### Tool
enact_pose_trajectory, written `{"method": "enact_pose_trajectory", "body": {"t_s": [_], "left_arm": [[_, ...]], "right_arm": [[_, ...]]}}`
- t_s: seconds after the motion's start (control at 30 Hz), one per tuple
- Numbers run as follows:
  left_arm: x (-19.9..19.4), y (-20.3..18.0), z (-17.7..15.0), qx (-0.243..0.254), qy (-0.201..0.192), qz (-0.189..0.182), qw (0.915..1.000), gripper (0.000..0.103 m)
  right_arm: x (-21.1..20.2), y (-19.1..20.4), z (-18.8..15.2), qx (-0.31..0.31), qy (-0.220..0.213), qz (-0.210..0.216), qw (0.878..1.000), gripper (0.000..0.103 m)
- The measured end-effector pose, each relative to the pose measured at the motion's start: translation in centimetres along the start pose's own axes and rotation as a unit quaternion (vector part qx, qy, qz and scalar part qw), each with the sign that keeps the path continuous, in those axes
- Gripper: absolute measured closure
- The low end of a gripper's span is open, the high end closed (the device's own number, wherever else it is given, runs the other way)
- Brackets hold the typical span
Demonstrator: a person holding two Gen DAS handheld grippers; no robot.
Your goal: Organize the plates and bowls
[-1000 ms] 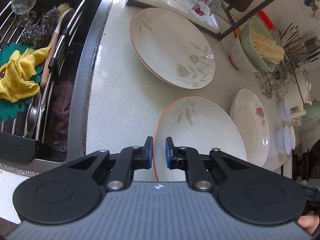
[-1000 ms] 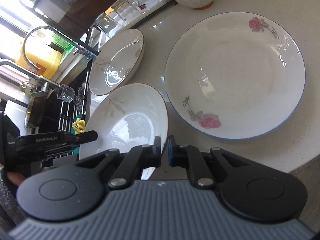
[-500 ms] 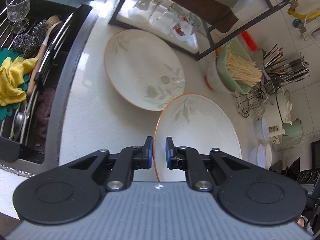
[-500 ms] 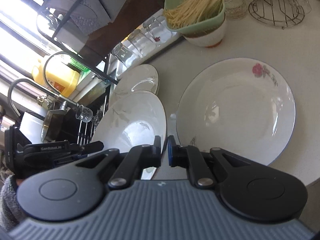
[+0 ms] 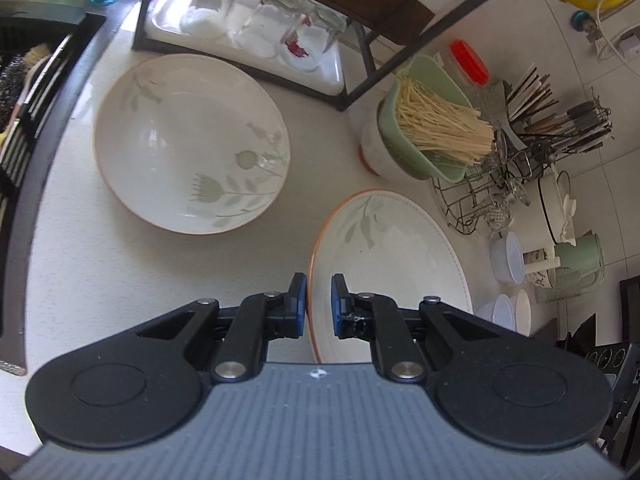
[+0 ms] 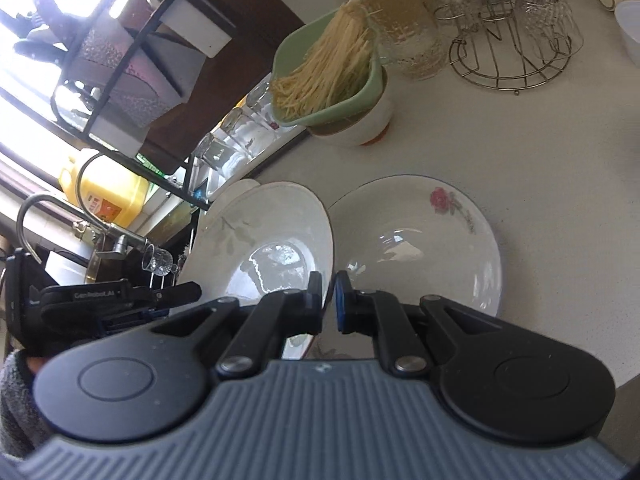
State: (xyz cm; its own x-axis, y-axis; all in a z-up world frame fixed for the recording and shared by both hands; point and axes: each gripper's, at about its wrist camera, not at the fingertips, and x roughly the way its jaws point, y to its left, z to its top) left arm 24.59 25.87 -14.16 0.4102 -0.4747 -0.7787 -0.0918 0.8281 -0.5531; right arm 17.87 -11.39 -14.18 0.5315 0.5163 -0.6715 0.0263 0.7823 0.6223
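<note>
**Two Grippers Lift Leaf-Patterned Plate Over Kitchen Counter**

While both hand-held tools clamp opposite edges of one orange-rimmed leaf plate (image 5: 384,256), the dish hangs tilted above the pale countertop (image 5: 120,280). The left gripper (image 5: 319,300) pinches the plate's near-left rim between its blue pads; the right gripper (image 6: 328,300) is clenched on the near-right rim, as its own camera shows. From that right-hand view, the lifted plate sits just left of a rose-patterned plate (image 6: 416,244) lying flat on the counter, its edge overlapping that dish's left rim. A second leaf plate (image 5: 192,144) rests on the counter to the far left, near the sink (image 5: 24,92). Farther back stand a green bowl of dry noodles (image 5: 432,132) stacked on a white bowl, and a black rack holding upturned glasses (image 5: 280,20).
</note>
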Motion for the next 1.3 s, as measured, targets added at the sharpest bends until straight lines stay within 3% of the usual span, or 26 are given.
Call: {"method": "enact_pose_trajectory", "body": {"t_s": [0.57,0.9,1.3], "left_arm": [[6.2,-4.4,-0.4,0.003,0.056,0.042,0.9976,0.088],[8.0,-5.2,-0.4,0.003,0.057,0.055,0.9968,0.088],[9.9,-5.7,-1.4,0.011,0.070,0.114,0.9909,0.087]], "right_arm": [[0.3,-7.1,1.9,0.027,0.022,0.008,0.999,0.093],[1.3,-8.9,2.3,0.032,0.027,0.006,0.999,0.093],[2.6,-8.8,2.2,0.010,0.028,-0.011,1.000,0.093]]}}
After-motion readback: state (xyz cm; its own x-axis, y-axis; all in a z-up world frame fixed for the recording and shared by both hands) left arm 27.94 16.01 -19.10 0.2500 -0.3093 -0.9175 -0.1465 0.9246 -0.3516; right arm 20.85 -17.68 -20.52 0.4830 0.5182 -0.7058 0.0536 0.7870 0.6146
